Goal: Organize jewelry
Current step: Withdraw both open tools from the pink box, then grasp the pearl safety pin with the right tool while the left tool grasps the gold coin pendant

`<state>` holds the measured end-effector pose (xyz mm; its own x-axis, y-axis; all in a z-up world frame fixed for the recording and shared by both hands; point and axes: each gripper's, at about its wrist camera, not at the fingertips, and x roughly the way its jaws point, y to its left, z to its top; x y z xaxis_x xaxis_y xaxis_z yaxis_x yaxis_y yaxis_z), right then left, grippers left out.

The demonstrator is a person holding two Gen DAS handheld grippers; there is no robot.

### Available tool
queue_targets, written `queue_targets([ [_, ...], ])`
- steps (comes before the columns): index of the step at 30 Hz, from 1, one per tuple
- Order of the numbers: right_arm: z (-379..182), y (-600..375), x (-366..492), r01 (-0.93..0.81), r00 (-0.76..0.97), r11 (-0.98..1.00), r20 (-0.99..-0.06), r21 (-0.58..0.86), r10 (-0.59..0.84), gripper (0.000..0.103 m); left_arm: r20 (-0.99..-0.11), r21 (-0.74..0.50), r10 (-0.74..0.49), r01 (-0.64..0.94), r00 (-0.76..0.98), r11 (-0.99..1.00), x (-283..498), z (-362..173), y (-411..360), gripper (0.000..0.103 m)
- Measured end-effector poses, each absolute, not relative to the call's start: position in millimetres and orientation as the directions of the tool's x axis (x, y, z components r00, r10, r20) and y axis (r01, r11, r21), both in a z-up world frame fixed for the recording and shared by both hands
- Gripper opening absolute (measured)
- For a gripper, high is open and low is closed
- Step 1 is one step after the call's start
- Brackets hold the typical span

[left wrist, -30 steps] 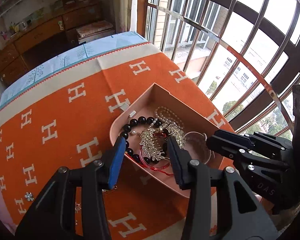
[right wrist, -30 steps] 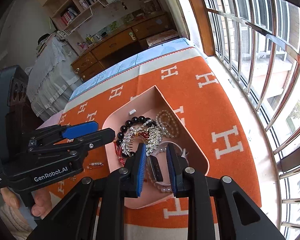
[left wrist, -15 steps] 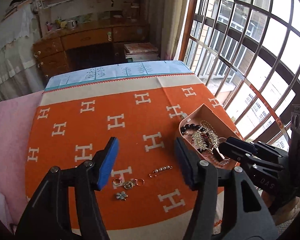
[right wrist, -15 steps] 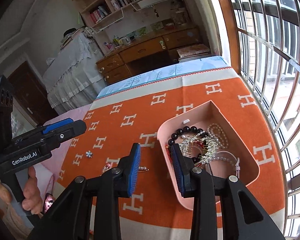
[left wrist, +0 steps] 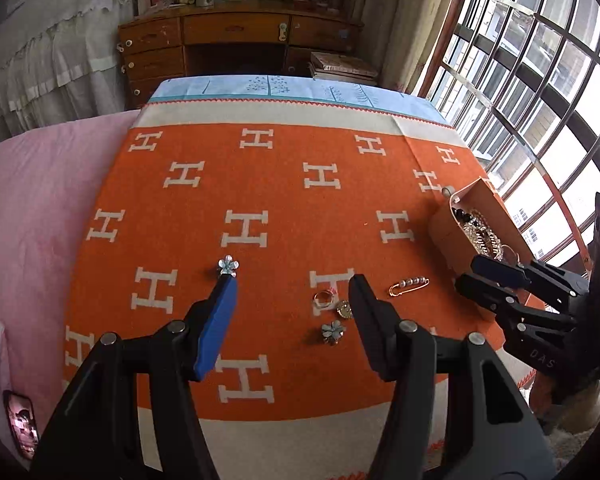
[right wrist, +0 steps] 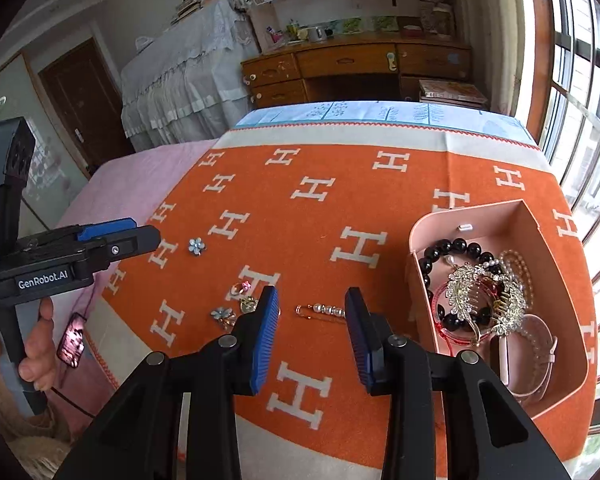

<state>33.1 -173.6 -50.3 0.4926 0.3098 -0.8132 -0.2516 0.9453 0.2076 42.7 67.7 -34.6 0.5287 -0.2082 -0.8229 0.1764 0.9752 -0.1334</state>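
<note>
Orange blanket [right wrist: 340,208] with white H pattern, pink tray [right wrist: 556,280], black bead bracelet [right wrist: 452,248].

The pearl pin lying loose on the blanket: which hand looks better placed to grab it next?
Right, probably. The right tool is open with the pearl pin just beyond its tips. The left tool sits nearer the flower and ring.

A blanket [right wrist: 340,208] covers the worktop. On it, at the right by the window [right wrist: 580,80], sits a tray [right wrist: 548,248] holding a bead bracelet [right wrist: 452,248], a hair comb [right wrist: 484,300] and a watch [right wrist: 536,356]. Left of the tray lies a pearl pin [right wrist: 324,310], then a ring [right wrist: 241,289], a flower clip [right wrist: 222,315], and farther left another flower clip [right wrist: 196,245]. A desk [right wrist: 356,68] stands behind
</note>
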Motion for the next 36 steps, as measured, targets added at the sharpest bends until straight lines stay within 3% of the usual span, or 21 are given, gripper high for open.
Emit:
queue_targets([
  [6,-87,-157,56,-0.445,0.409,0.893,-0.873,0.064,0.266,0.035,-0.859,-0.108,-0.194,0.202,0.474,0.973,38,-65,63,0.055],
  [16,-120,-152,95,-0.633,0.244,0.774,-0.938,0.04,0.248,0.035,-0.888,-0.119,-0.216,0.251,0.406,0.961,40,-96,43,0.055],
  [22,-137,-144,97,-0.725,0.19,0.688,-0.958,0.011,0.215,0.023,-0.891,-0.122,-0.231,0.284,0.391,0.951,47,-98,31,0.055],
  [26,-139,-139,93,-0.737,0.203,0.675,-0.958,-0.013,0.204,0.007,-0.895,-0.128,-0.241,0.302,0.376,0.945,53,-102,26,0.055],
  [30,-140,-136,85,-0.722,0.255,0.69,-0.949,-0.059,0.185,0.007,-0.899,-0.151,-0.264,0.317,0.35,0.936,58,-107,21,0.055],
  [36,-128,-151,72,-0.632,0.253,0.774,-0.933,0.042,0.257,0.007,-0.898,-0.152,-0.282,0.363,0.337,0.919,64,-111,11,0.053],
])
